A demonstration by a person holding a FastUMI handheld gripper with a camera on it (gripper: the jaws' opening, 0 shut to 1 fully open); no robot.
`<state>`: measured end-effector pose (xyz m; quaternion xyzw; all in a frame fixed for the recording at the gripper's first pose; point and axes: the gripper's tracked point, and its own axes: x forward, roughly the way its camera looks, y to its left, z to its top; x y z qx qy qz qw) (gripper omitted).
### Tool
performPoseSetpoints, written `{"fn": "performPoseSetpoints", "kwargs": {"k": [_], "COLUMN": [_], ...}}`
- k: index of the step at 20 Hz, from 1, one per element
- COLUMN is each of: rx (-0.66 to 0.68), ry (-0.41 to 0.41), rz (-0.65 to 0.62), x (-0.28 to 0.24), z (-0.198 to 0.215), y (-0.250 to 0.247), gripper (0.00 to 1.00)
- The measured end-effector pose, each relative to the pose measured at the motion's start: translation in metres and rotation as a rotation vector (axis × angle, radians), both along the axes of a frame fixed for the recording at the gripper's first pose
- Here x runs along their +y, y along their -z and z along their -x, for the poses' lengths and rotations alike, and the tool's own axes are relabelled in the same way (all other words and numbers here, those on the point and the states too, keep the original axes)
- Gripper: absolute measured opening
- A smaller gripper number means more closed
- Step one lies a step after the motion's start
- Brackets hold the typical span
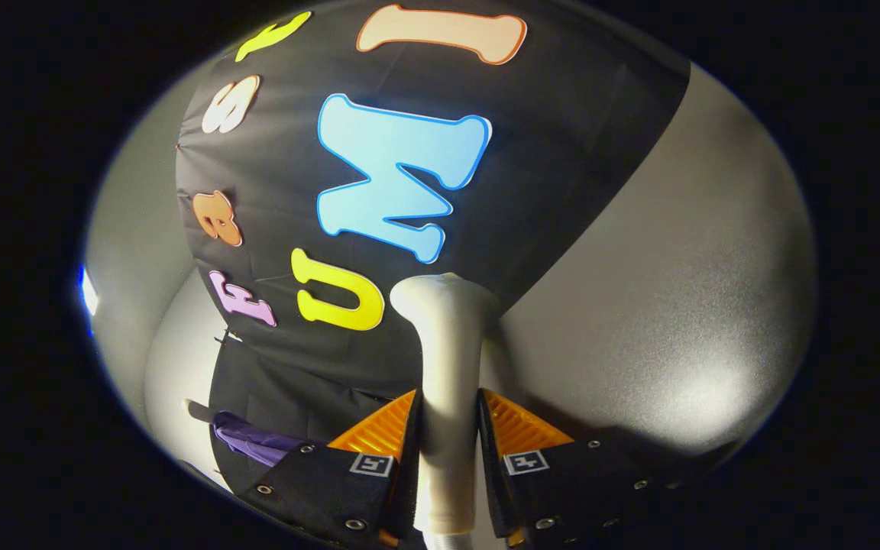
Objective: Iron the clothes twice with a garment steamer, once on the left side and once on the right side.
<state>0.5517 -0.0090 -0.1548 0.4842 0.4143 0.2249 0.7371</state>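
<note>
now both fingers (417, 428) clamp the steamer handle (448, 359) between them.

A black cloth wall (562, 114) hangs at a tilt, and plain grey panels (684, 305) flank the cloth on both sides, the larger one catching a soft glare.

No readable text apart from the booth wall's letters.
</note>
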Motion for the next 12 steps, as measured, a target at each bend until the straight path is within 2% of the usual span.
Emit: {"fn": "performPoseSetpoints", "kwargs": {"k": [4,7,10,12], "rx": [-0.076,-0.146,-0.231,-0.290], "ry": [0.004,0.048,0.093,0.086], "rz": [0.066,0.079,0.090,0.137], "x": [0.006,0.002,-0.004,-0.001], "z": [0.000,0.004,0.019,0.035], "y": [-0.012,-0.039,-0.061,-0.070], "gripper": [0.30,0.28,0.25,0.25]}}
